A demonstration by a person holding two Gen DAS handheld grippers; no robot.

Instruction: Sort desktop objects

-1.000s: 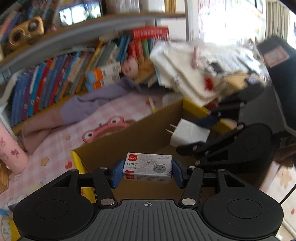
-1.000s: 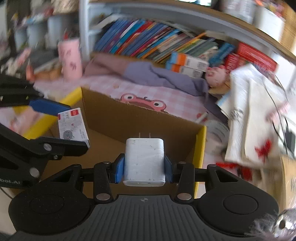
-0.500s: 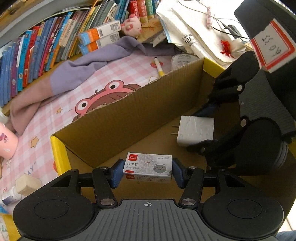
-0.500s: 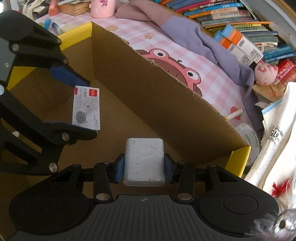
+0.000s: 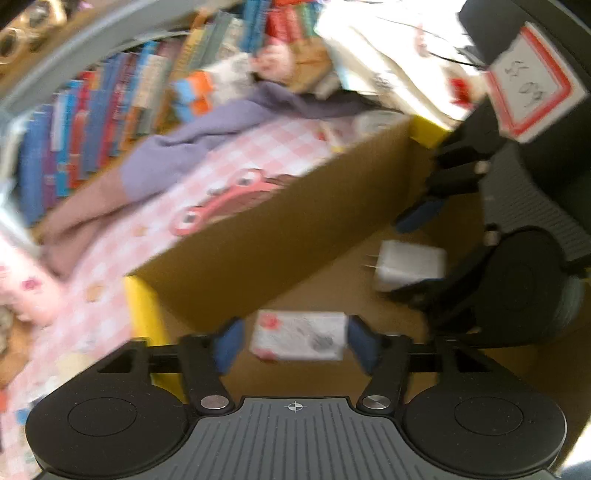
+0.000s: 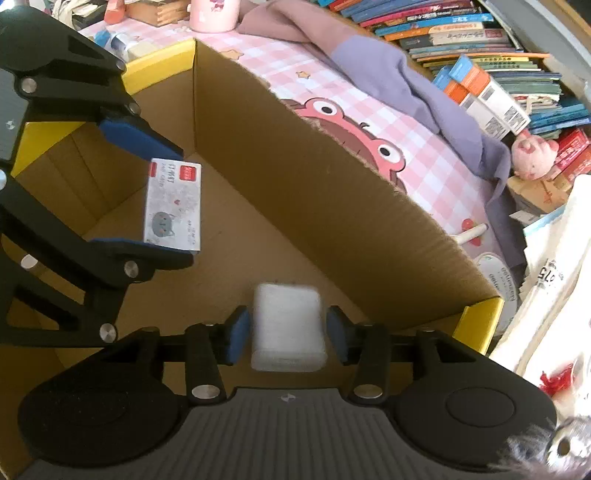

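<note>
Both grippers are inside a brown cardboard box (image 6: pixel 332 206) with yellow rims. My left gripper (image 5: pixel 295 341) has its blue pads spread; the small white staple box (image 5: pixel 299 341) lies loose between them, with gaps on both sides. In the right wrist view the staple box (image 6: pixel 173 205) sits between the left gripper's fingers (image 6: pixel 140 136). My right gripper (image 6: pixel 288 334) is open too; the white charger plug (image 6: pixel 288 326) is blurred between the parted pads. The charger (image 5: pixel 410 264) also shows in the left wrist view by the right gripper's fingers (image 5: pixel 419 214).
The box stands on a pink checked mat (image 6: pixel 369 99) with a cartoon frog. A purple cloth (image 6: pixel 399 81), rows of books (image 6: pixel 480 48), a pink cup (image 6: pixel 214 13), a pink pig toy (image 6: pixel 532 155), a marker (image 6: pixel 471 234) and white bags (image 6: pixel 554 295) surround it.
Both grippers have opened: the pads have drawn away from the staple box and the charger. Both grippers sit lower in the box than a second ago.
</note>
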